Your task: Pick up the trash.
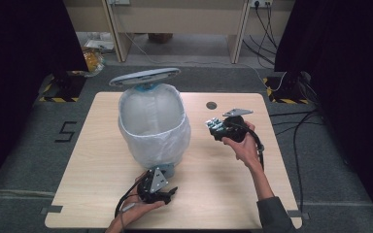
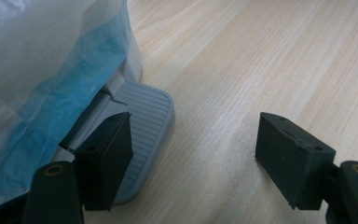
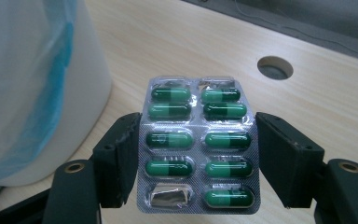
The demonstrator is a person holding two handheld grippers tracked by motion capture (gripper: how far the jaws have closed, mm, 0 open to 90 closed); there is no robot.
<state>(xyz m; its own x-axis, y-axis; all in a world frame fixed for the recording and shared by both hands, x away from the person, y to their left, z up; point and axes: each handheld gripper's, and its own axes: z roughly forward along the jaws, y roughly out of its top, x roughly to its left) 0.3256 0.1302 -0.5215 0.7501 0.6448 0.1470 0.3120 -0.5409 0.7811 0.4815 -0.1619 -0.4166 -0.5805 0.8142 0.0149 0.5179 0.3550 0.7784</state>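
Left gripper (image 1: 167, 193) near table's (image 1: 77, 160) front edge, jaws apart, one over pedal (image 2: 144, 126) of lined bin (image 1: 154, 124), lid (image 1: 144, 76) up. Blister pack (image 3: 198, 144) of green capsules clamped in right gripper (image 1: 215, 127), beside bin, nothing between. Pale wood; cable hole (image 1: 211, 105) at back; grey carpet (image 1: 29, 141).

Left black two-jaw gripper (image 1: 171, 192): held low at the near desk edge, lying level, its fingers (image 2: 105, 158) spread wide apart. Right black two-jaw gripper (image 1: 212, 126): raised on an extended forearm, pointing left, its fingers (image 3: 119, 156) clamped against both long edges of a flat silver pack.
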